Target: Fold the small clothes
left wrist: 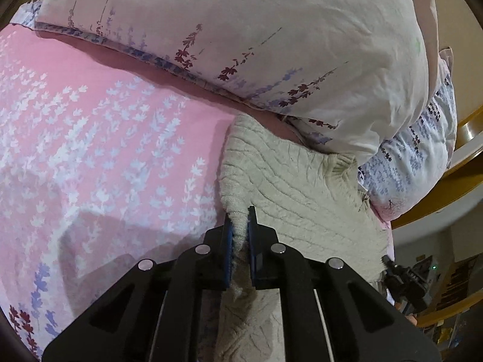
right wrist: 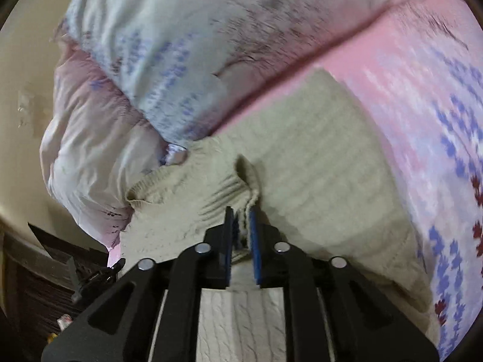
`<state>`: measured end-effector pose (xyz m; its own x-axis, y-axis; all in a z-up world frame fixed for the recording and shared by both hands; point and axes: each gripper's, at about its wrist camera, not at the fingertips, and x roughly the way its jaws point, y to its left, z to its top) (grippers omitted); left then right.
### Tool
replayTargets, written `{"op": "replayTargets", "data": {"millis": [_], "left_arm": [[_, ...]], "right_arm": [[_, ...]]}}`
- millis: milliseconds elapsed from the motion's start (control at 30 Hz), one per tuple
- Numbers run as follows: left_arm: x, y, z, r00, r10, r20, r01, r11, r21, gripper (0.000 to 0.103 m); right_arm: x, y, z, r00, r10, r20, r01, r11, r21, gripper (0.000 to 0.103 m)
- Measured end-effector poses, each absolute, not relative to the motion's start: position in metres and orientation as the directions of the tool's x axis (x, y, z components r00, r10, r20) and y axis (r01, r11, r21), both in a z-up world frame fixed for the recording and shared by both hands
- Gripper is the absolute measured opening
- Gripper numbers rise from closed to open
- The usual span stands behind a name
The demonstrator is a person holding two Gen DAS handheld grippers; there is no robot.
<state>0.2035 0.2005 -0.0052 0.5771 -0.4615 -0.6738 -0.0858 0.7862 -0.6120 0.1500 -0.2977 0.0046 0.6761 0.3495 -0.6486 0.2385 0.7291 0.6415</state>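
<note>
A cream cable-knit sweater (left wrist: 299, 187) lies on a pink flowered bedsheet (left wrist: 99, 138). My left gripper (left wrist: 240, 215) is shut on a pinched fold at the sweater's left edge, with knit bunched between the blue pads. In the right wrist view the same sweater (right wrist: 329, 157) spreads ahead, and my right gripper (right wrist: 241, 215) is shut on its ribbed hem or cuff, the rib edge standing up between the pads. The right wrist view is blurred. The other gripper shows small and dark at the lower right (left wrist: 404, 280) of the left wrist view.
A big white pillow with purple flower print (left wrist: 241, 36) lies just behind the sweater, and a second printed pillow (left wrist: 422, 150) sits under it at the right. A wooden bed frame (left wrist: 471, 132) curves at the far right. The pink sheet (right wrist: 422, 96) stretches to the right.
</note>
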Motion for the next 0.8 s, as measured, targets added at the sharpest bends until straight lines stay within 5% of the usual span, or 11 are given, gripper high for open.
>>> {"op": "replayTargets", "data": {"millis": [67, 133, 200, 233, 367, 500, 667, 800], "left_arm": [[0.203, 0.201, -0.005, 0.574, -0.461, -0.676, -0.088, 0.787, -0.611, 0.008], [0.204, 0.2, -0.005, 0.573, -0.456, -0.681, -0.087, 0.793, -0.604, 0.008], [0.204, 0.199, -0.007, 0.574, -0.454, -0.681, -0.091, 0.792, -0.604, 0.008], [0.204, 0.199, -0.007, 0.575, -0.454, -0.68, -0.093, 0.79, -0.606, 0.008], [0.203, 0.198, -0.008, 0.582, -0.448, -0.678, -0.095, 0.791, -0.604, 0.009], [0.201, 0.192, -0.008, 0.588, -0.428, -0.686, -0.1, 0.803, -0.587, 0.009], [0.198, 0.19, -0.008, 0.602, -0.408, -0.686, -0.109, 0.809, -0.577, 0.009], [0.195, 0.186, -0.008, 0.616, -0.38, -0.69, -0.113, 0.824, -0.555, 0.009]], "right_arm": [[0.15, -0.301, 0.007, 0.686, 0.355, -0.635, 0.234, 0.718, 0.655, 0.027], [0.153, -0.299, 0.012, 0.691, 0.337, -0.64, 0.227, 0.739, 0.635, 0.027], [0.156, -0.298, 0.012, 0.683, 0.334, -0.649, 0.225, 0.749, 0.623, 0.019], [0.157, -0.297, 0.012, 0.679, 0.333, -0.654, 0.224, 0.755, 0.616, 0.006], [0.151, -0.294, 0.009, 0.673, 0.313, -0.671, 0.23, 0.773, 0.591, 0.007], [0.151, -0.295, 0.007, 0.661, 0.327, -0.675, 0.235, 0.765, 0.6, 0.021], [0.15, -0.285, 0.01, 0.65, 0.27, -0.71, 0.226, 0.824, 0.52, 0.006], [0.145, -0.29, 0.008, 0.645, 0.236, -0.727, 0.263, 0.825, 0.5, 0.004]]}}
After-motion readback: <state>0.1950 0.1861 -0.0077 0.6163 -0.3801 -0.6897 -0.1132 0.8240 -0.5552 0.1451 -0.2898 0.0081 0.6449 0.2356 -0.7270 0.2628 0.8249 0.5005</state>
